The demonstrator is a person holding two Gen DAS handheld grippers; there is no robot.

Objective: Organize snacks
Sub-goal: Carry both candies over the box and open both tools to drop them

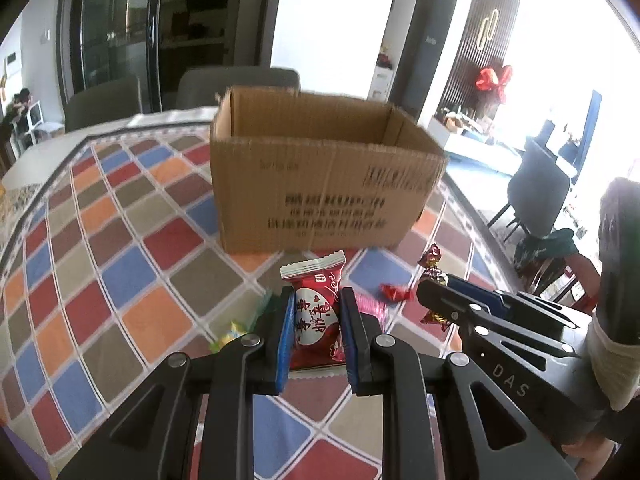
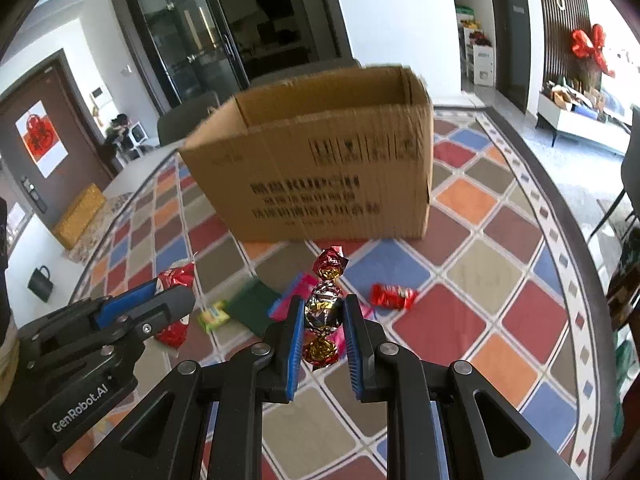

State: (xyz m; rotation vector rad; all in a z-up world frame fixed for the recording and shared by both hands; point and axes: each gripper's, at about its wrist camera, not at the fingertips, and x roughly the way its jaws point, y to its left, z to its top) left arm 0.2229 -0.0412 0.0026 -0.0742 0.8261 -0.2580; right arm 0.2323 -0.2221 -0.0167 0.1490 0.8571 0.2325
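Red packet [image 1: 316, 316] and foil candy [image 2: 324, 308] clamped; box [image 1: 320, 176] open.

bright daylight blown out at right, cardboard box [image 1: 320, 168] motion-blurred, fisheye-curved edges

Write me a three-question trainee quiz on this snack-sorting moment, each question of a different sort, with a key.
1. True or false: the left gripper is shut on a red flat snack packet with a white heart.
2. Multiple choice: the right gripper holds a) a green packet, b) a twisted foil-wrapped candy in red, gold and silver, c) nothing.
3. Fill in: the open brown cardboard box stands on a cloth of coloured ____.

Key: 1 true; 2 b; 3 diamonds.
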